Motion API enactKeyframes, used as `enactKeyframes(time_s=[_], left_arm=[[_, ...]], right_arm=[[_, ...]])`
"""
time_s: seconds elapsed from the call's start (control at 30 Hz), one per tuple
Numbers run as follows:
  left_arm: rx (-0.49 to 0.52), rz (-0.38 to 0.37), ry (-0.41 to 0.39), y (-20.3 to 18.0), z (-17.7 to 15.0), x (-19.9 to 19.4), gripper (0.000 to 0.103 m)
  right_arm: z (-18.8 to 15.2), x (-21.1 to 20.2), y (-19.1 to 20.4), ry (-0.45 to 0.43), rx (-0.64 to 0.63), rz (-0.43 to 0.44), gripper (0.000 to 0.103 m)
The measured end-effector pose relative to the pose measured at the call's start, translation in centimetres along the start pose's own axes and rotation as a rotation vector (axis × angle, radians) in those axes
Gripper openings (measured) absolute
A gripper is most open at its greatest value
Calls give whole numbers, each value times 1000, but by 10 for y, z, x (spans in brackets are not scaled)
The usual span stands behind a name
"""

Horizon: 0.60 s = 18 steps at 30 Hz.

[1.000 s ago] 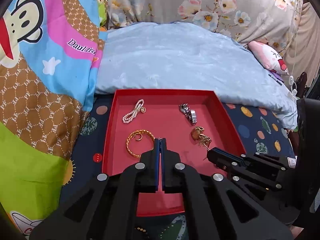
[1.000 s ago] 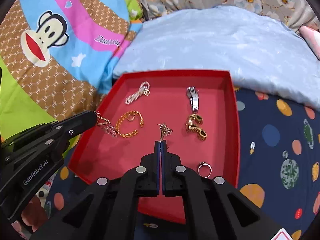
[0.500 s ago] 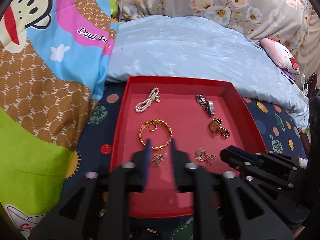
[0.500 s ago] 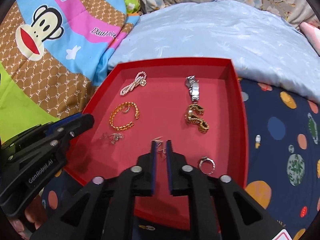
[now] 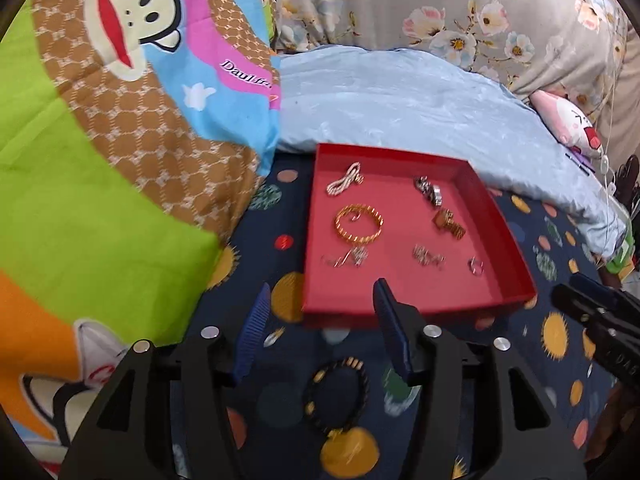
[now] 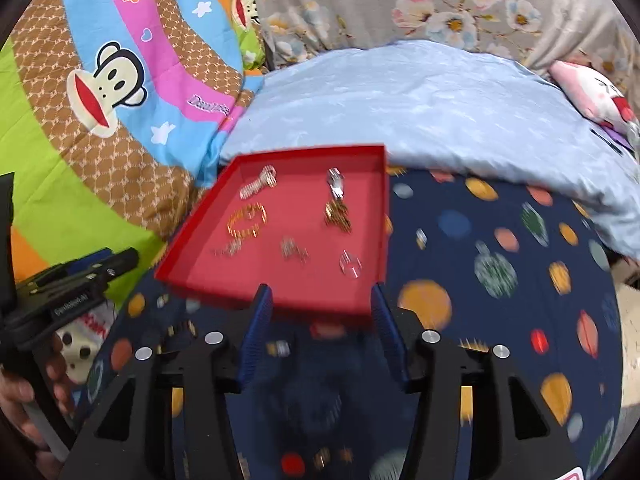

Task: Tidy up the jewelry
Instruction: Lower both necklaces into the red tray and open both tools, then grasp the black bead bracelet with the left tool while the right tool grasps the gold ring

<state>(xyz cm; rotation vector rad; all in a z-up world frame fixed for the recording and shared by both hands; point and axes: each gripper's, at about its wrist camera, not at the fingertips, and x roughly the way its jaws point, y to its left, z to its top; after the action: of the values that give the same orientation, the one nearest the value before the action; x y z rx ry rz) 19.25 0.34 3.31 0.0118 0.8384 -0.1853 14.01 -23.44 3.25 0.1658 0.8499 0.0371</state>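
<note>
Both hand-held grippers, left (image 5: 320,312) and right (image 6: 318,316), are released and empty at lower centre, before the shallow red rectangular tray (image 5: 496,208) holding a gold spiral bangle (image 5: 359,224).

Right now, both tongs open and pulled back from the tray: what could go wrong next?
1. The black beaded bracelet lies on the dark patterned bedsheet, outside the red tray; it could get missed.
2. The two small silver pieces lie close to the gold bangle; they may snag it.
</note>
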Motion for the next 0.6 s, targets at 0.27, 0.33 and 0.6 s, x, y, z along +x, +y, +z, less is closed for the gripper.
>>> enactKeyframes(time_s=[0.27, 0.33, 0.6], left_arm=[[-30, 18, 72, 17, -58, -21, 72], [-32, 30, 86, 16, -70, -22, 82], [-34, 20, 153, 6, -98, -11, 83]], right_arm=[[-63, -25, -19, 66, 72, -26, 51], [-75, -28, -22, 80, 88, -29, 51], [-111, -22, -19, 149, 98, -25, 51]])
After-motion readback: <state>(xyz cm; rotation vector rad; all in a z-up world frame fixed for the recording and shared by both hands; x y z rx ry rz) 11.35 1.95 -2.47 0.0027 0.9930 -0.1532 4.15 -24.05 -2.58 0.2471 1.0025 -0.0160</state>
